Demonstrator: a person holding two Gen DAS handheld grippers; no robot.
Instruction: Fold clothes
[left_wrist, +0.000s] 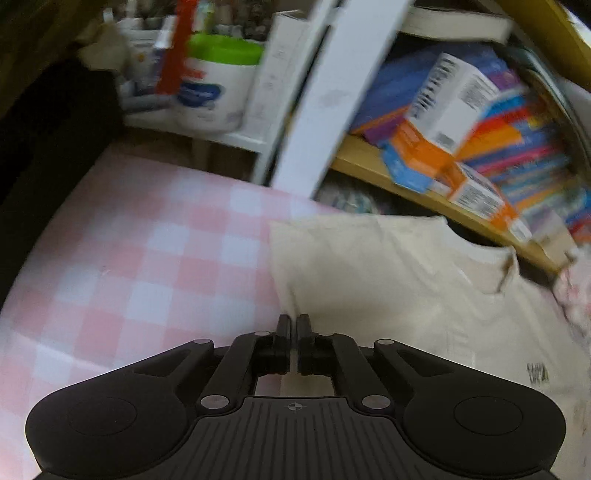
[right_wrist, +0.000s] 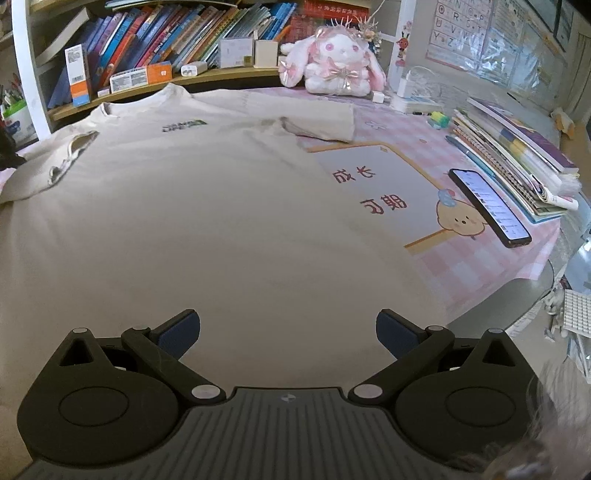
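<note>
Left claw (left_wrist: 293, 325): jaws together at the T-shirt's (left_wrist: 388, 280) edge, low centre of frame; whether cloth is pinched between them is unclear. Right claw (right_wrist: 288, 332): jaws wide apart, empty, above the shirt body. Beige T-shirt lies spread flat across the desk (right_wrist: 480, 266), sleeves out, no fold visible; folding looks barely begun. Pink checked cover; bookshelf (right_wrist: 166, 33) upper left, plush rabbit (right_wrist: 332, 62) top centre, phone (right_wrist: 487, 206) right.
</note>
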